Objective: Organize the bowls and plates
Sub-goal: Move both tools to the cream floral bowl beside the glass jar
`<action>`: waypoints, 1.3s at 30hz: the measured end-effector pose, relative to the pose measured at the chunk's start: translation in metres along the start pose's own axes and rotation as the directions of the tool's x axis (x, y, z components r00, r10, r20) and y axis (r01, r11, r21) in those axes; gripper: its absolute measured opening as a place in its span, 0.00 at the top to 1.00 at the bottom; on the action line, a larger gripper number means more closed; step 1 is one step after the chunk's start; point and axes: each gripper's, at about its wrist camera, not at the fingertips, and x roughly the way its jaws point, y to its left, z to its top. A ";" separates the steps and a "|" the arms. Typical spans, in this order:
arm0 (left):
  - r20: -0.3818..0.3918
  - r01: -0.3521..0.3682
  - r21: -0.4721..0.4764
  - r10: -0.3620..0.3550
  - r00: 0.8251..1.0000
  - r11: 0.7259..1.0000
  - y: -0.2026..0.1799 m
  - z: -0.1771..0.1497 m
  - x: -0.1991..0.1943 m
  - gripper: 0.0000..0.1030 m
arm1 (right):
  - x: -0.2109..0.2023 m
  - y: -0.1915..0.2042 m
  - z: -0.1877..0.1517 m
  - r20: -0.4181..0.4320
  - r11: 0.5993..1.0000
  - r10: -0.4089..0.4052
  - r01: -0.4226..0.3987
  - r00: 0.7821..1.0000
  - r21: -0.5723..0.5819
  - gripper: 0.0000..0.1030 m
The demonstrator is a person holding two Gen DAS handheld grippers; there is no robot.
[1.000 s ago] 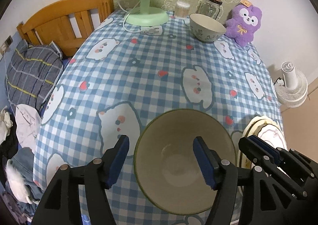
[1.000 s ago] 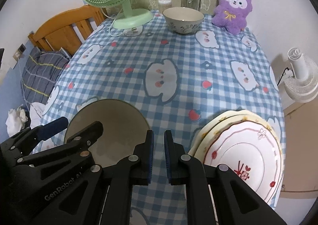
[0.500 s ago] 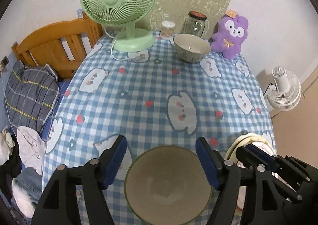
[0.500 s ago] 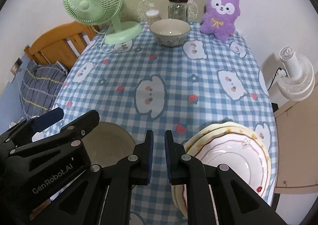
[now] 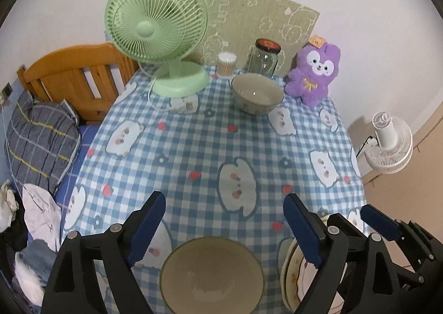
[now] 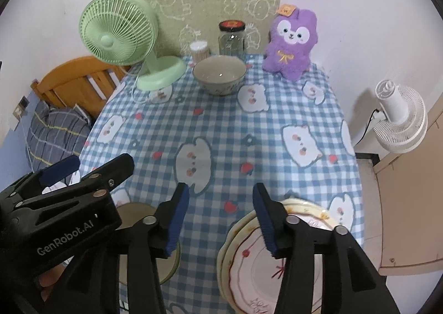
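A plain olive-rimmed bowl point(image 5: 211, 272) sits on the checked tablecloth at the near edge, below my left gripper point(image 5: 224, 199). The left jaws are opening wide, with nothing between them. A stack of cream plates with red trim point(image 6: 249, 264) lies to the right of that bowl, under my right gripper point(image 6: 221, 189). The right jaws are opening too and hold nothing. A second, patterned bowl point(image 6: 220, 74) stands at the far end of the table. In the right wrist view the near bowl point(image 6: 133, 211) is partly hidden behind the left gripper point(image 6: 103, 160).
At the far edge stand a green desk fan point(image 5: 157, 34), a cotton-swab tub point(image 5: 226, 64), a glass jar point(image 5: 264, 57) and a purple plush toy point(image 5: 315, 73). A wooden bed frame point(image 5: 74, 75) with bedding is at the left. A white floor fan point(image 5: 387, 145) stands at the right.
Both grippers have risen and drawn back from the table. The left jaws, which straddled the near bowl's rim, have lifted off and spread wider. The right jaws have gone from shut to open.
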 end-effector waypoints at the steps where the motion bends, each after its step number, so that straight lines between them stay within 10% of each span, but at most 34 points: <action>1: 0.006 -0.003 0.002 0.003 1.000 1.000 -0.002 0.004 -0.001 0.12 | -0.001 -0.002 0.003 0.007 1.000 -0.003 0.003 1.000 0.000 0.43; 39: 0.136 -0.058 0.144 0.038 0.990 0.988 -0.036 0.124 0.035 0.00 | 0.015 -0.055 0.153 0.197 0.990 0.043 -0.069 0.980 0.125 0.38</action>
